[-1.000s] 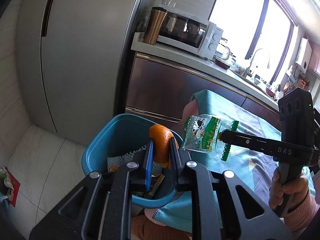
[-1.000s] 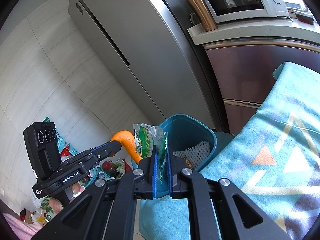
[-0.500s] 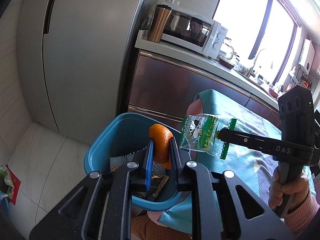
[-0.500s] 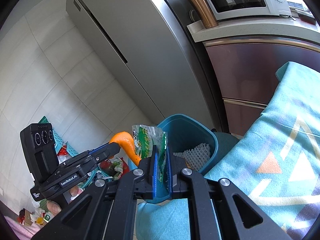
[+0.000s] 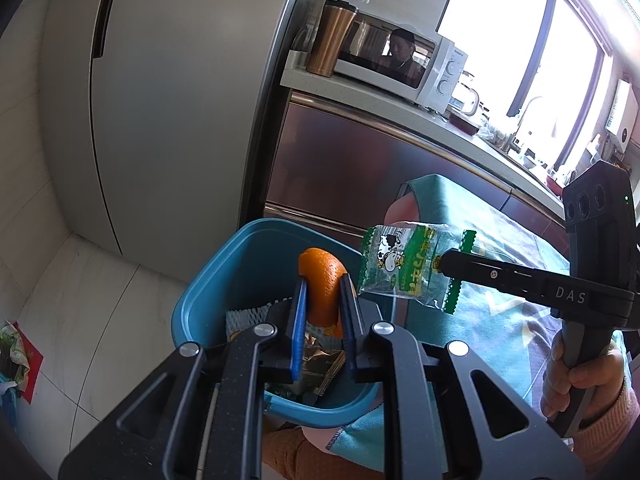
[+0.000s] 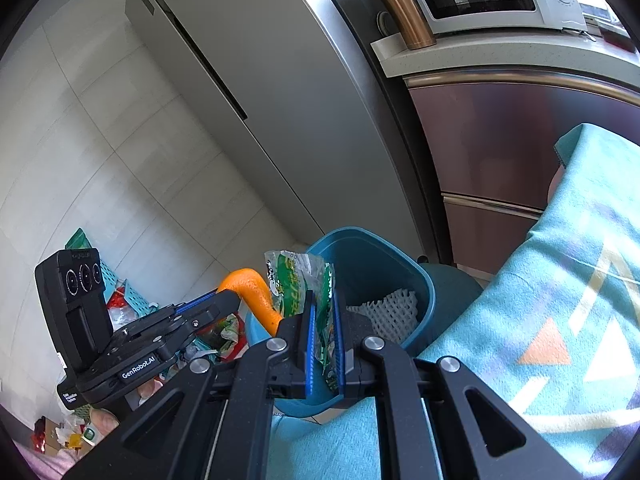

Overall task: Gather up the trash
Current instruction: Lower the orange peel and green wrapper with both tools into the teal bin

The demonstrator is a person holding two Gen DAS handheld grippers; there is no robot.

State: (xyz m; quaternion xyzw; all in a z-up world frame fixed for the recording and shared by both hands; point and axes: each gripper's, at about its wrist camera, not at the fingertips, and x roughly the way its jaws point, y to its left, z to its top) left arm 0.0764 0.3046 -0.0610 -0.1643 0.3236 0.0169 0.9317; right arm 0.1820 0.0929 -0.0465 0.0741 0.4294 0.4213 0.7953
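While both grippers hang over the blue bin (image 5: 224, 280), the left gripper (image 5: 323, 292) pinches an orange peel (image 5: 322, 280) above the bin's middle. At 3 o'clock from the peel in the left view, the right gripper (image 6: 322, 320) clamps a clear green-print wrapper (image 6: 298, 284) over the bin's rim. White foam net (image 6: 388, 312) and other scraps lie inside. A teal cloth (image 6: 560, 320) borders the bin at 4 o'clock.

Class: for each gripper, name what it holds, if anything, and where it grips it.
Left gripper: orange peel, pinched at its lower part. Right gripper: green-printed wrapper, pinched at one end.
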